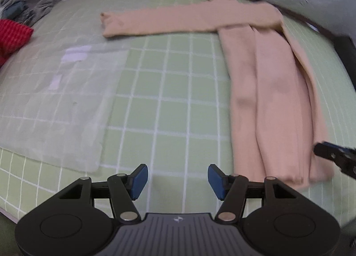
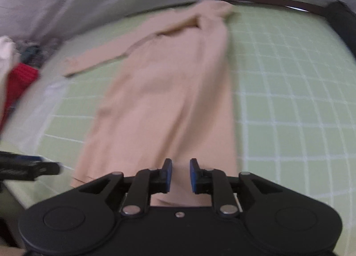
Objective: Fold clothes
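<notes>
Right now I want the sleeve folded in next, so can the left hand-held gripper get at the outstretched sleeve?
Probably yes. The left hand-held gripper is open and empty, and only bare green checked sheet lies between it and the sleeve. Nothing rests on the sleeve.

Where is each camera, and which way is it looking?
Left wrist: sits on the left gripper, looking down at the green checked sheet; its open blue pads show, beige garment to the right.
Right wrist: sits on the right gripper, looking along the beige garment, pads slightly apart.
Shared: garment, sheet, red cloth, and each sees the other gripper.
</notes>
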